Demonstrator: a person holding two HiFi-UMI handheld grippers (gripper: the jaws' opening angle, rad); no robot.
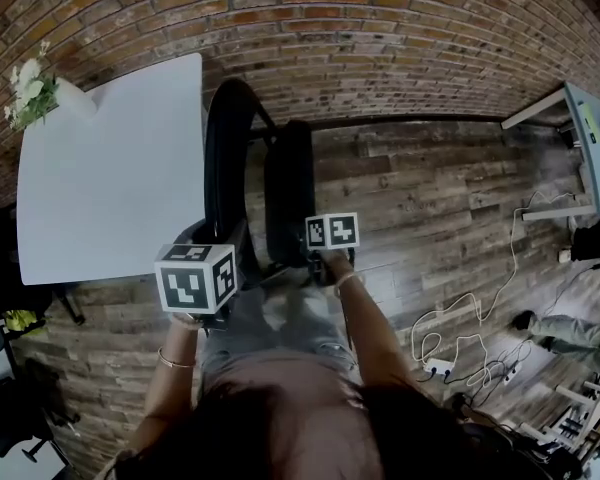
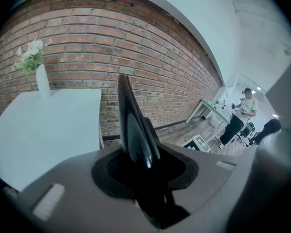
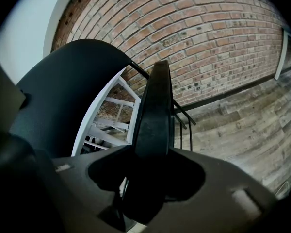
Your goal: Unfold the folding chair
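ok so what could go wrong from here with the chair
The left gripper and right gripper each pinch only a thin edge, of the backrest and the seat; either might slip out as they are pulled apart.
The backrest stands close beside the white table, which carries a vase of flowers; a swing that way could jolt it.

1. The left gripper (image 2: 140, 166) slopes forward and down, its jaws clamped on a thin black edge of the folding chair (image 1: 230, 158).
2. The right gripper (image 3: 150, 176) slopes down likewise, jaws pressed on another black edge of the chair.
3. The left forearm (image 1: 175, 368) and right forearm (image 1: 368, 323) reach forward from the body, bare.
4. The two grippers sit near each other, side by side.
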